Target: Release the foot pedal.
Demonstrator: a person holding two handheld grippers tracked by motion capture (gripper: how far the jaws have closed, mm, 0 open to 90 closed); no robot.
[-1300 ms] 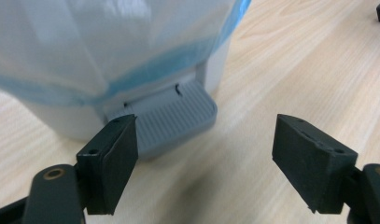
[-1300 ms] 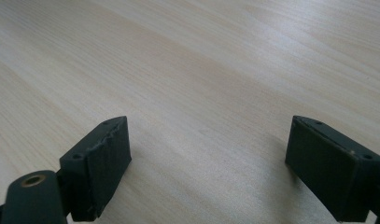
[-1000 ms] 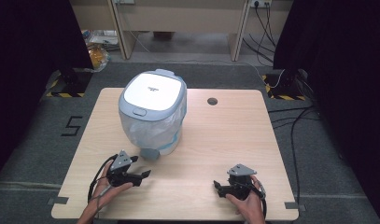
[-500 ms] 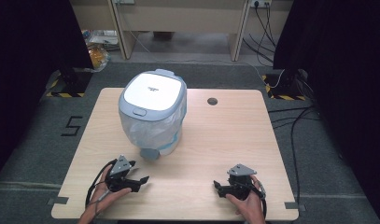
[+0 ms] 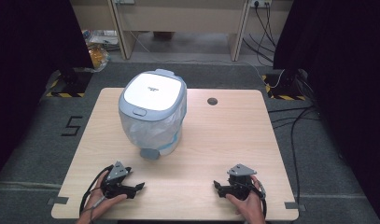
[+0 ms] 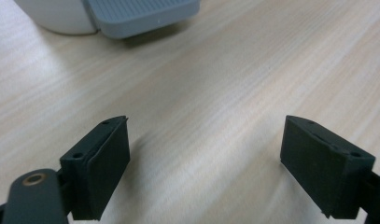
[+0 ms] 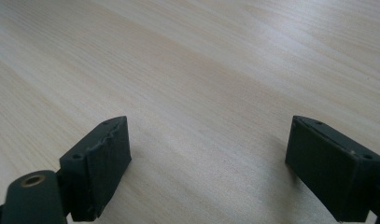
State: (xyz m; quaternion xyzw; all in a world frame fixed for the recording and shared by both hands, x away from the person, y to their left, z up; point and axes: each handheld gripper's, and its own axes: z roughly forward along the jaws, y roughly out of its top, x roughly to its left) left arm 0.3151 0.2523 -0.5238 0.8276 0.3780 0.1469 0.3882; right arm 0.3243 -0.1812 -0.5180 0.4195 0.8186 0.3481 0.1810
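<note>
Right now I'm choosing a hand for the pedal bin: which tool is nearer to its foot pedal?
Left. The left tool sits just short of the bin's grey foot pedal, slightly to its left. The right tool rests well off to the pedal's right, near the table edge.

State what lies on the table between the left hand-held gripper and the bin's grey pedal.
Bare wood: in the high view, nothing sits between the left hand-held gripper and the pedal.

i see a small white pedal bin with a grey-blue rim (image 5: 152, 116) standing upright on the pale wooden table (image 5: 225, 140), left of centre. its flat white lid (image 5: 152, 92) is shut, a translucent liner shows around the body, and its grey foot pedal (image 5: 149, 153) (image 6: 141, 14) faces me.
</note>
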